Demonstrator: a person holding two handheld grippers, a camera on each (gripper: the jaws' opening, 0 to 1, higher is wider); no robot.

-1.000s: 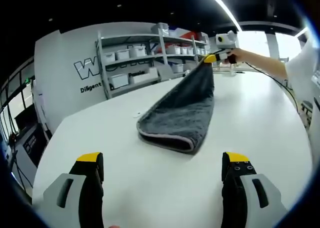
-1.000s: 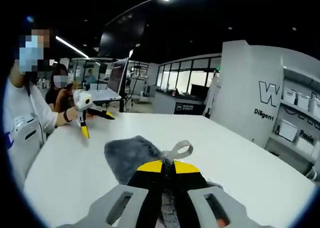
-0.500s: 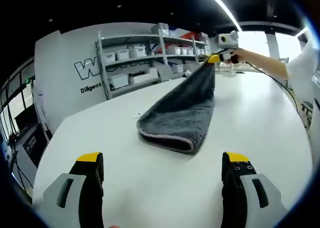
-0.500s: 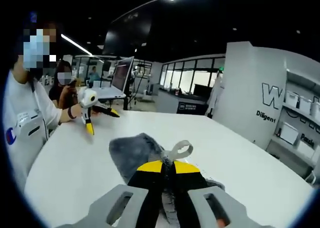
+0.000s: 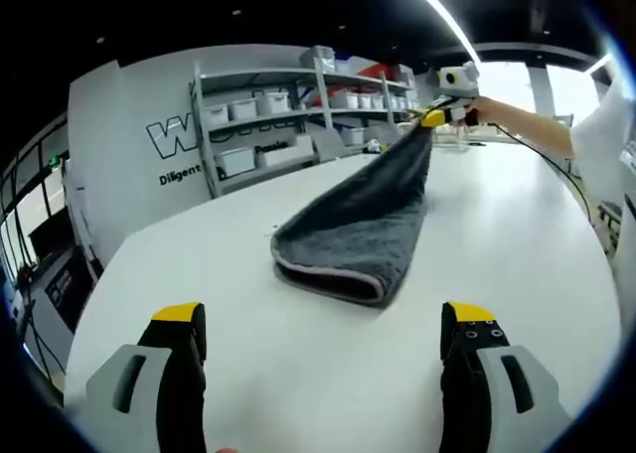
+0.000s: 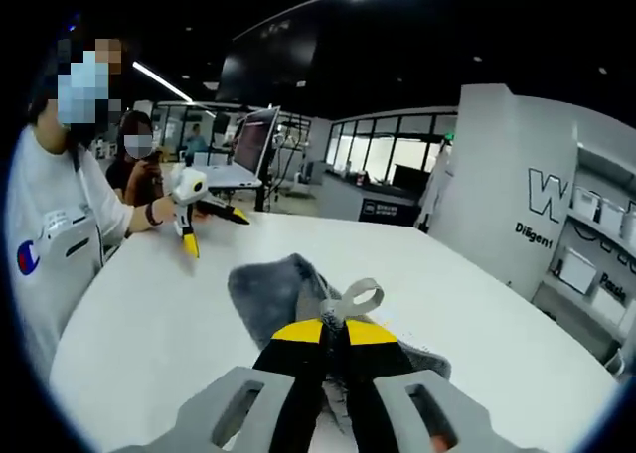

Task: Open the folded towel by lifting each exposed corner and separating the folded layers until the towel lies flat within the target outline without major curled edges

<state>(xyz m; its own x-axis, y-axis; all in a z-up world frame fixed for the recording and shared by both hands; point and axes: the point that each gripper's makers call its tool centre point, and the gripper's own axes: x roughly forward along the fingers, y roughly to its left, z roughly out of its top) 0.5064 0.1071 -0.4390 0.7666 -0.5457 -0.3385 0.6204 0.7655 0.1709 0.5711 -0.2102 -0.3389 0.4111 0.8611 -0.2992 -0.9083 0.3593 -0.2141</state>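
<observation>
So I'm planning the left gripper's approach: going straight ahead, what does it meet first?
Probably the towel's folded near edge on the table; the left gripper is open, with bare table before it.

The left gripper view looks low across the counter toward the far towel; the right gripper view sits close over it, facing back.

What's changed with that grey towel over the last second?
The right hand-held gripper, shut on a towel corner, has drawn that corner a little higher and farther away, stretching the cloth tauter. The towel's folded end stays on the table. The left hand-held gripper stays open and apart from the towel.
</observation>
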